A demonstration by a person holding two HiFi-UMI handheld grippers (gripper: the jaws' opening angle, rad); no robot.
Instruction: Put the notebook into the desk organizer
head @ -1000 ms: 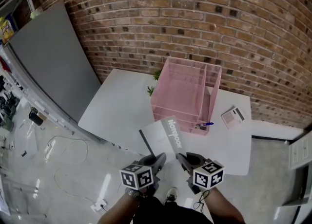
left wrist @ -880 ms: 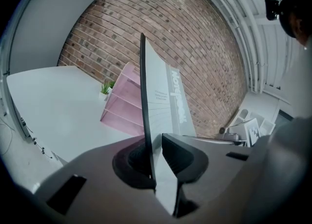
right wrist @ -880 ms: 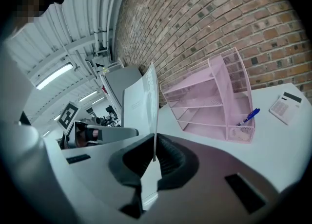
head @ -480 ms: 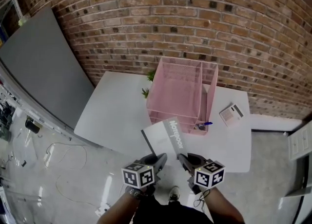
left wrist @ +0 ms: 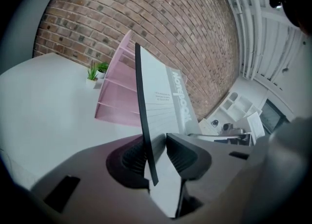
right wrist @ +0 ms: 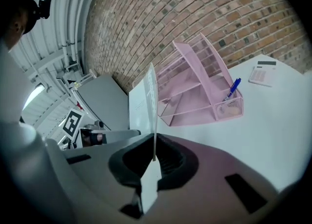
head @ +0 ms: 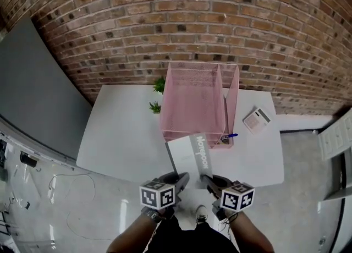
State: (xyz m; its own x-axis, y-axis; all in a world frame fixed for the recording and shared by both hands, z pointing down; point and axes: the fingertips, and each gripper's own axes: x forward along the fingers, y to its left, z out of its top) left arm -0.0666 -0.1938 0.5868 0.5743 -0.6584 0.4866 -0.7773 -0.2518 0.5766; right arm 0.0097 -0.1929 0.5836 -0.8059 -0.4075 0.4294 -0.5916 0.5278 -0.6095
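Nearest, the left gripper is being opened. The notebook stands between its jaws, but a gap can be seen beside one pad, so it is likely no longer pinched there. The right gripper is shut tight on the thin bottom edge of the notebook. So the notebook is likely held by one gripper only, and only at its low edge.

That is where trouble could start. The notebook could be tipped or twisted by its own weight, or slid out of the shut jaws. It is held up in the air above the near edge of the table, so if it is dropped, it may be lost to the floor.

Farther on, the pink desk organizer is open toward the notebook, and nothing has been put in yet. If the notebook is pushed in crooked, a shelf rim could be hit and the organizer shoved back. The blue pen in the small cup at the side could be knocked out as well.
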